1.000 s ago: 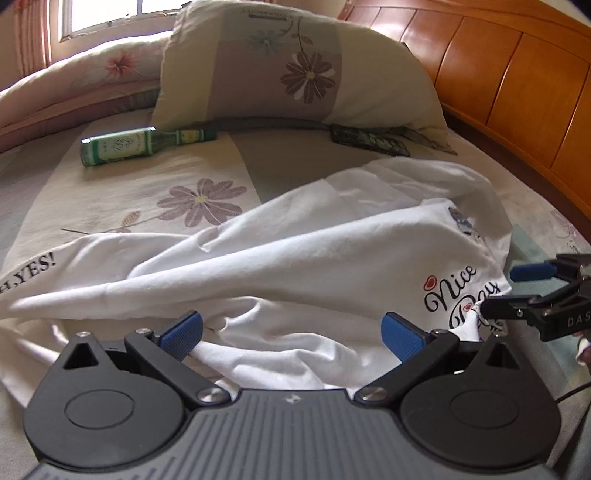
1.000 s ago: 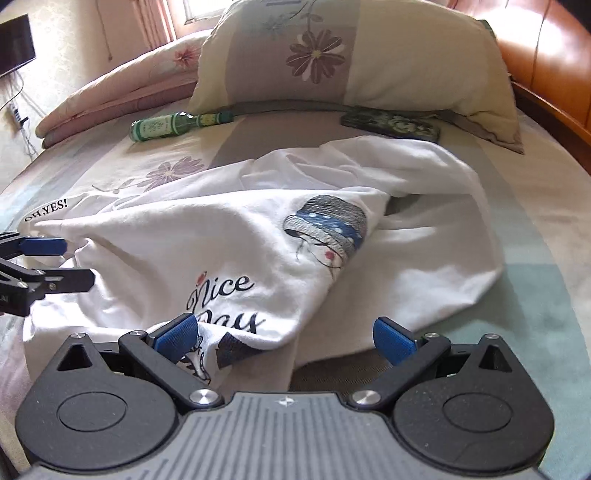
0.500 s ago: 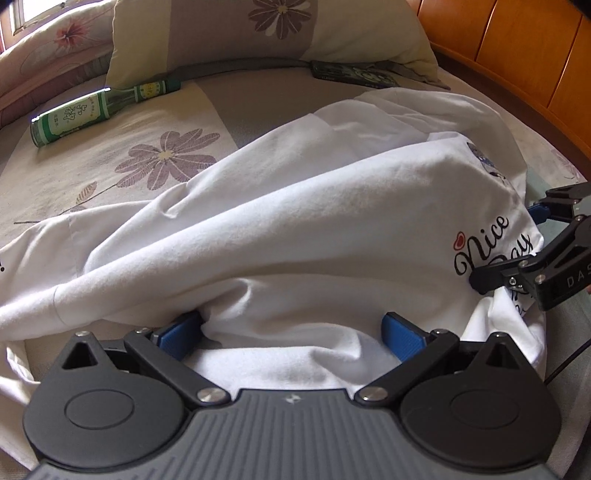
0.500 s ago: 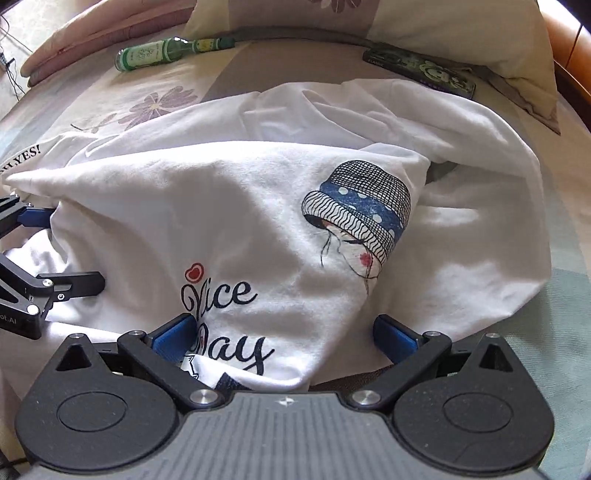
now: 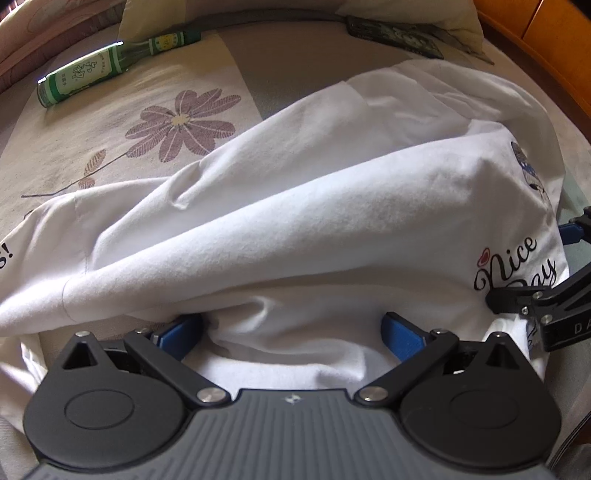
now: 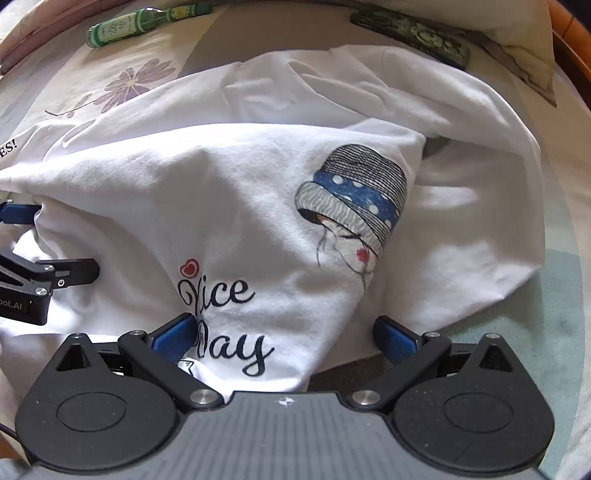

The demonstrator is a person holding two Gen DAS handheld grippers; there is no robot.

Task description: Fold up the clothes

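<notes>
On my left gripper (image 5: 291, 332), white T-shirt (image 5: 295, 221) cloth drapes over one blue fingertip (image 5: 177, 334), so I cannot tell whether it touches. My right gripper (image 5: 532, 266) is cut by the frame's edge. The shirt's sleeve lettering (image 6: 9, 147) runs off the picture, and the green bottle (image 6: 122, 29) label is too small to read.

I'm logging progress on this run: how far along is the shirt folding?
Early. Done: nothing folded; the white T-shirt lies rumpled on the bed. In hand: left gripper and right gripper open, straddling its near edge. Left: gripping and every fold.
</notes>
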